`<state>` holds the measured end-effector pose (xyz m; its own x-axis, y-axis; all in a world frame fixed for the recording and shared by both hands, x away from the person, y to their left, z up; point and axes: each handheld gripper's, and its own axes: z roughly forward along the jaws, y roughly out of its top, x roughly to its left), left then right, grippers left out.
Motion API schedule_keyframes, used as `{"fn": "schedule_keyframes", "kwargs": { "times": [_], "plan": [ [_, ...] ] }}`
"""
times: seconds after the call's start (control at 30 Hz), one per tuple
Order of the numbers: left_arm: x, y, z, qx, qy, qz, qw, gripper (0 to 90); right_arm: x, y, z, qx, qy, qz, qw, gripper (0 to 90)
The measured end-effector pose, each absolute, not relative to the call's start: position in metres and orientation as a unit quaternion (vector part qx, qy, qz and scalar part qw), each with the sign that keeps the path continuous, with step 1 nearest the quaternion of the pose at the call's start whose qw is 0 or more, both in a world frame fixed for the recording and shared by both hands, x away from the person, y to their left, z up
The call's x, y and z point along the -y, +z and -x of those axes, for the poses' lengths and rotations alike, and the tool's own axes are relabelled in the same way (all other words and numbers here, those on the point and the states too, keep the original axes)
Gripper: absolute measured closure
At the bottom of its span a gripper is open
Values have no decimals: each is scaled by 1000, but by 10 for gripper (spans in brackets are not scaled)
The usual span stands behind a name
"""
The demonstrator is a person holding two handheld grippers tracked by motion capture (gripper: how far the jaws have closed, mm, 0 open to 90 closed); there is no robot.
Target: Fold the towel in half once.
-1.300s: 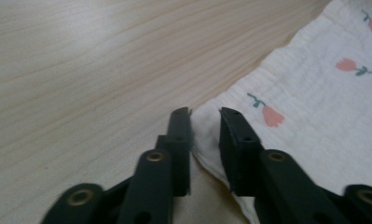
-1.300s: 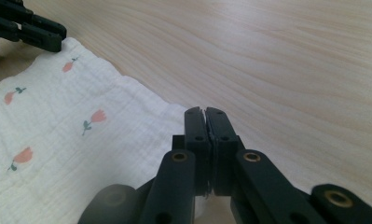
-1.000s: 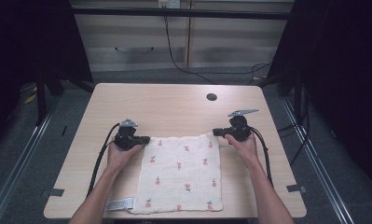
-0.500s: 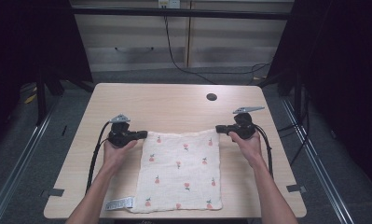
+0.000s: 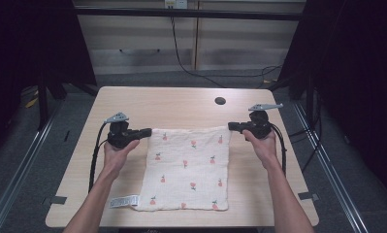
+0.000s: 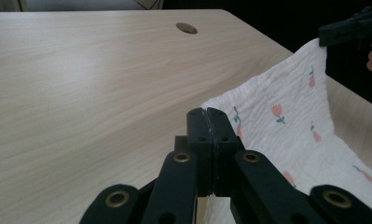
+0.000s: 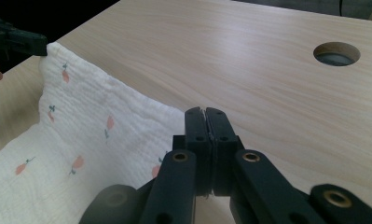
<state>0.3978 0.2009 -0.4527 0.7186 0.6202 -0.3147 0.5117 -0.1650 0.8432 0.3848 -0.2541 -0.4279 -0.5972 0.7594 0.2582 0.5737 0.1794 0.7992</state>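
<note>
Cloth [image 5: 188, 167], white with small red flowers, is now stretched wider than before; left gripper [image 5: 148, 131] and right gripper [image 5: 231, 127], moved apart, clench its far corners.

cloth [image 5: 188, 170]: showing white with small pink-and-green flower print | table [image 5: 181, 104]: showing pale wood grain | left gripper [image 5: 147, 131], right gripper [image 5: 231, 127]: showing black | label [image 5: 124, 201] at near left: showing white

Light wood table [image 5: 181, 109] w/ round hole [image 5: 220, 101]; fruit-print white cloth [image 5: 188, 170] lying on it.
</note>
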Motion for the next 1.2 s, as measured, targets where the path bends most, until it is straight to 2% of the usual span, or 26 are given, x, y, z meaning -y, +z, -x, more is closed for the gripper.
{"fn": "schedule_keyframes", "kwargs": {
  "times": [0.4, 0.87, 1.2],
  "plan": [
    [-204, -443, -398, -373, 60, -754, 538, 897, 252, -410, -389, -760, 475, -430, 108, 889],
    [-203, -401, -400, -351, 85, -744, 563, 896, 253, -381, -398, -759, 483, -418, 126, 889],
    [-207, -421, -394, -358, 85, -757, 540, 896, 247, -394, -389, -773, 473, -406, 118, 890]
  ]
}}
